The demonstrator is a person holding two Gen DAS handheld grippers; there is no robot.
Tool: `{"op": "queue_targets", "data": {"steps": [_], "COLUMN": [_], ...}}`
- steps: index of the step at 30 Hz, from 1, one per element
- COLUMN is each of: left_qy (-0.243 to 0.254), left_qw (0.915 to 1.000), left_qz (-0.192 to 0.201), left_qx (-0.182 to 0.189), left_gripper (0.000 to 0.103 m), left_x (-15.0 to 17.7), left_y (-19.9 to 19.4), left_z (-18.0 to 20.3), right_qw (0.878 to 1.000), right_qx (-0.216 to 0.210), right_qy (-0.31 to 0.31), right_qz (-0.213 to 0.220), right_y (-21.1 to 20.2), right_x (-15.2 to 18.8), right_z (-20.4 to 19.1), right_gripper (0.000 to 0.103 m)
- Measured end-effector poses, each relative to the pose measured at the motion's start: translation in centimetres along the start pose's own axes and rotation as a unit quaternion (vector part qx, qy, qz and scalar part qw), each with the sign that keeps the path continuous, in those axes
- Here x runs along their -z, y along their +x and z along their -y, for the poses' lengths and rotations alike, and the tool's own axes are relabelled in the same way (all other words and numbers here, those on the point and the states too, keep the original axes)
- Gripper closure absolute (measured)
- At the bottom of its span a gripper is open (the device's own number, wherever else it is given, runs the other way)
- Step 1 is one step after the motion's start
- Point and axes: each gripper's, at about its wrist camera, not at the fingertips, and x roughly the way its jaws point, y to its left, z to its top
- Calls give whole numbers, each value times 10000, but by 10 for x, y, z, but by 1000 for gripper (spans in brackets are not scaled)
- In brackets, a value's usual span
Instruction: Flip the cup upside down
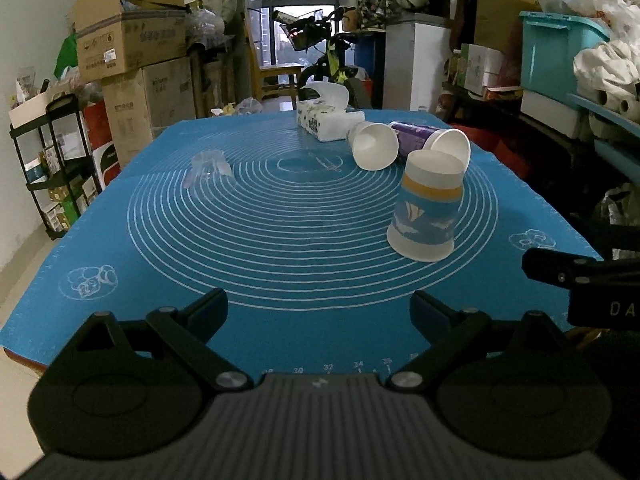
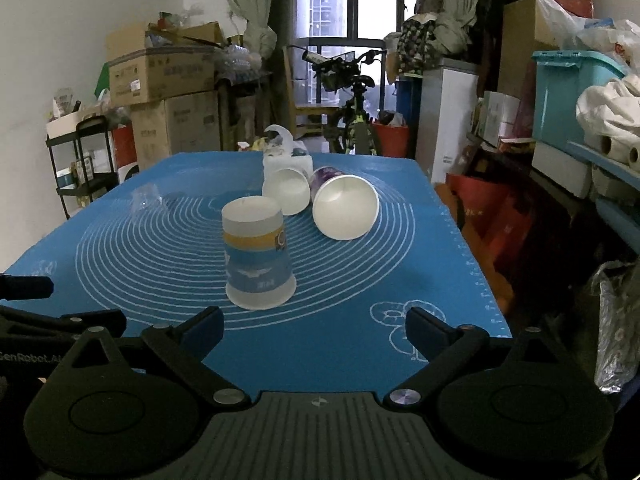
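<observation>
A blue, orange and white paper cup (image 1: pixel 428 204) stands upside down, mouth on the blue mat (image 1: pixel 256 216). It also shows in the right wrist view (image 2: pixel 258 254). My left gripper (image 1: pixel 320 312) is open and empty, low over the mat's near edge, with the cup ahead to its right. My right gripper (image 2: pixel 314 328) is open and empty, with the cup just ahead to its left. Two more paper cups lie on their sides behind it: a white one (image 1: pixel 374 146) (image 2: pixel 287 191) and a purple one (image 1: pixel 436 140) (image 2: pixel 345 206), mouths facing me.
A tissue pack (image 1: pixel 326 114) sits at the mat's far side and a crumpled clear wrapper (image 1: pixel 208 166) lies at left. Stacked cardboard boxes (image 1: pixel 132 40), a black shelf rack (image 1: pixel 52 168) and a teal storage bin (image 1: pixel 560 52) surround the table. The right gripper's body (image 1: pixel 580 280) shows at the right edge.
</observation>
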Motion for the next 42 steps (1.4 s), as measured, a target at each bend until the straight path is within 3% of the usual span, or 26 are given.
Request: {"op": "queue_targets", "data": {"steps": [42], "left_qy": [13], "left_qw": [10000], "left_qz": [13], "left_qx": [-18], "left_gripper": [6], "left_x": [2], "left_y": [0], "left_z": [-2], "right_qw": [10000], "right_qx": [-67], "right_qy": [-18], "right_qz": [-32], "right_y": [1], "right_x": [1], "right_z": [-5], "right_gripper": [6]}}
